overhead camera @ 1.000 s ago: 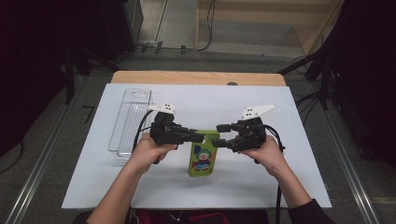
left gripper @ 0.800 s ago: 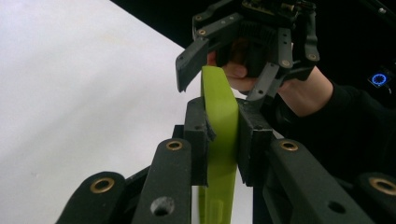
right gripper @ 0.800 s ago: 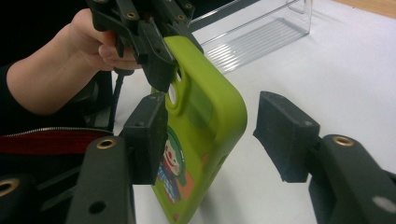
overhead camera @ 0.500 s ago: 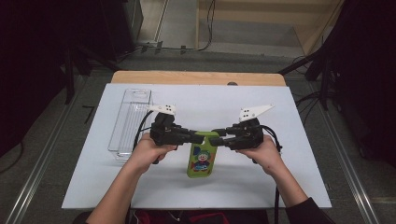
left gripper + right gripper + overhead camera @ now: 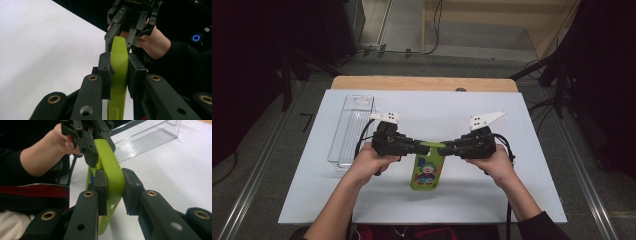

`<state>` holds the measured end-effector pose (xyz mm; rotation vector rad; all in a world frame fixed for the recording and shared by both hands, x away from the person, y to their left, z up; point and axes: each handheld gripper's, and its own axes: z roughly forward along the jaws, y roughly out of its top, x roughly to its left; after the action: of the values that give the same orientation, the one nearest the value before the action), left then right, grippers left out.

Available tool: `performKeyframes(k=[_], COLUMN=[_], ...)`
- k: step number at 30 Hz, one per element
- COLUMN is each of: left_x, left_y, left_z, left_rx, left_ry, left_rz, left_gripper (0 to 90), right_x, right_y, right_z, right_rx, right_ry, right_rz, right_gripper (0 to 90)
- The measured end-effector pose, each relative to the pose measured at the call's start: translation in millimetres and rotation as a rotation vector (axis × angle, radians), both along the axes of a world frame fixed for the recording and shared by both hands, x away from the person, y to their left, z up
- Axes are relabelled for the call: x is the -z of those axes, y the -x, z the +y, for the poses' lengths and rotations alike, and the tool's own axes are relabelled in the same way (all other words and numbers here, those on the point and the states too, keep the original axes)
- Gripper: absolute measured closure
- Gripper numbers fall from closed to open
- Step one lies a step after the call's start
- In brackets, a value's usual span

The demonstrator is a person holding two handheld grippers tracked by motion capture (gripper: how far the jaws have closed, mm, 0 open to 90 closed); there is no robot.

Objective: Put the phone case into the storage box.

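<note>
We see a green phone case [image 5: 427,169] at centre frame over the white counter [image 5: 532,165], our left tongs [image 5: 419,146] clamped on its upper left corner, our right tongs [image 5: 447,148], just closing, pinching its upper right, clear tray [image 5: 352,127] at left.

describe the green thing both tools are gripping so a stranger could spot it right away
On the white table cover, look just in front of the person, between the two hands. There the left tool and right tool clamp the far end of a lime-green phone case. Unlike the clear plastic tray to its left, it is opaque and bears a cartoon clown.
</note>
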<state>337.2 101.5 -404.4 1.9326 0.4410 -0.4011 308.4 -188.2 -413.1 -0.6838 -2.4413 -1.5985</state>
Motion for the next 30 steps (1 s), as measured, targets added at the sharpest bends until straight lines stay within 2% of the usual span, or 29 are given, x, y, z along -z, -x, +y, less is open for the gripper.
performKeyframes(k=[2, 7, 9, 10, 13, 16, 22, 30], left_x=[-0.4, -1.0, -1.5, -1.8, -3.5, -4.4, -3.9, -4.4], left_y=[0.5, 2.5, 2.6, 2.7, 2.9, 2.5, 2.0, 0.1], left_z=[0.2, -0.3, -0.8, -1.1, -0.3, 0.8, 0.7, 3.2], left_rx=[-0.002, -0.009, -0.012, -0.017, -0.051, -0.067, -0.091, -0.116], left_ry=[0.009, 0.000, -0.007, -0.004, 0.015, 0.024, -0.003, -0.006], left_rz=[-0.007, -0.031, -0.028, -0.023, -0.025, -0.021, -0.037, -0.033], left_gripper=[75.2, 71.9, 69.4, 66.6, 47.9, 39.0, 31.1, 26.6], right_x=[-1.5, -5.2, -5.9, -6.3, -7.6, -7.1, -7.7, -9.4], right_y=[0.2, 1.6, 1.7, 1.5, 2.9, 2.5, 2.2, 2.9], right_z=[0.2, 1.2, 1.6, 1.9, 2.2, 2.0, -0.1, -2.0], right_rx=[-0.003, -0.008, -0.007, -0.009, 0.001, 0.004, 0.028, 0.059], right_ry=[0.003, 0.016, 0.018, 0.018, 0.031, 0.034, 0.043, 0.055], right_rz=[0.007, 0.018, 0.034, 0.042, 0.034, 0.046, 0.055, 0.071], right_gripper=[74.3, 74.8, 74.9, 74.9, 75.0, 75.0, 75.0, 75.0])
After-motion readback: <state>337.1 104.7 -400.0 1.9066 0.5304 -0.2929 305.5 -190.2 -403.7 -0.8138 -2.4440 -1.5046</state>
